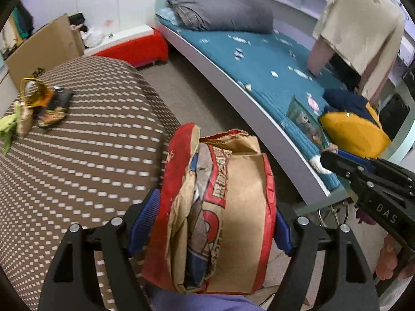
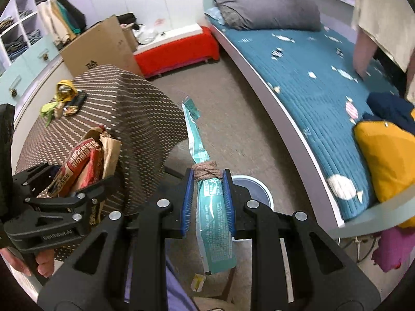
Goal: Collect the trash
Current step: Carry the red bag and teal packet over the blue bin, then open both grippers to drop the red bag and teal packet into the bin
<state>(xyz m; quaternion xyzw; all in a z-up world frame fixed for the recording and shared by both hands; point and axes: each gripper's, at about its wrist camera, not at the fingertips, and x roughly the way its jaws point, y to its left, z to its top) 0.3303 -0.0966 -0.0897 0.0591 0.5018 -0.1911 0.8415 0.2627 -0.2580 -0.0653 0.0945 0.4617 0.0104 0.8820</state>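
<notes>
Brown counter [image 1: 77,155] is showing white dashes, paper bag [image 1: 233,207] is looking tan-and-red, bed [image 1: 259,59] is sporting teal.

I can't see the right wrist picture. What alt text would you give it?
The right gripper clamps a teal wrapper tied with brown string, above a round bin on the floor. At left, the left gripper holds a red and brown paper bag beside a brown patterned table; a blue bed lies right.

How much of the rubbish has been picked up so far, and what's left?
Midway, apparently. The left gripper clamps a crumpled red-and-brown paper bag; the right gripper clamps a teal wrapper. Wrappers lie on the brown patterned surface, uncollected. A round bin sits below; nothing is visibly dropped in.
</notes>
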